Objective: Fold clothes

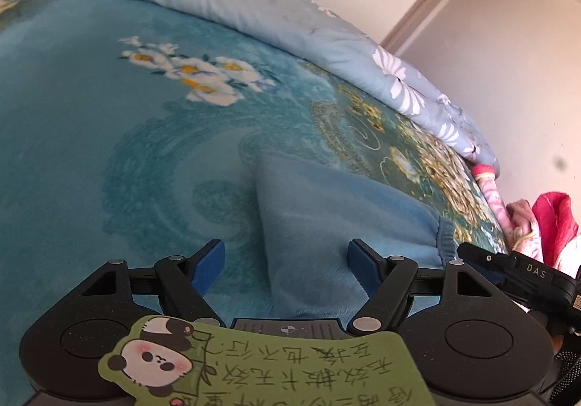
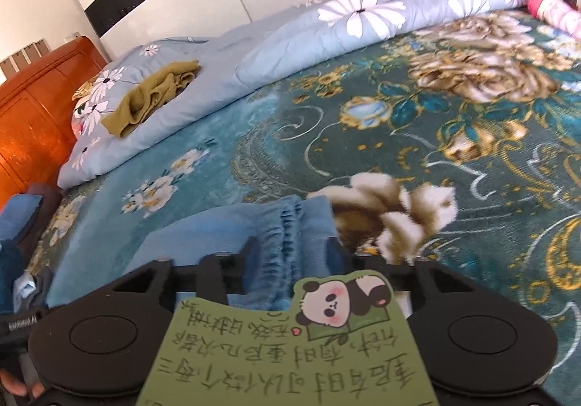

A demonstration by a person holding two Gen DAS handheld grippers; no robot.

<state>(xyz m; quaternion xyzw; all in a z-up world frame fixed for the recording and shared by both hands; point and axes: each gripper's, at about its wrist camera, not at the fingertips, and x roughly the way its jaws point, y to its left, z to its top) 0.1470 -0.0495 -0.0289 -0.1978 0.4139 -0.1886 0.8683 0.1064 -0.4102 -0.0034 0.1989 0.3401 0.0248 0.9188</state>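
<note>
A light blue fleece garment lies on the teal flowered blanket, its ribbed band at the right. My left gripper is open, its blue-padded fingers straddling the garment's near edge. In the right wrist view the same garment lies just in front, its gathered elastic band running between my right gripper's fingers. The right jaws stand apart around the band; the tips are partly hidden by the cloth, so I cannot tell whether they pinch it.
A pale blue daisy quilt is bunched along the far side of the bed, with an olive garment on it. An orange wooden headboard stands at the left. Pink and red clothes lie at the bed's right edge.
</note>
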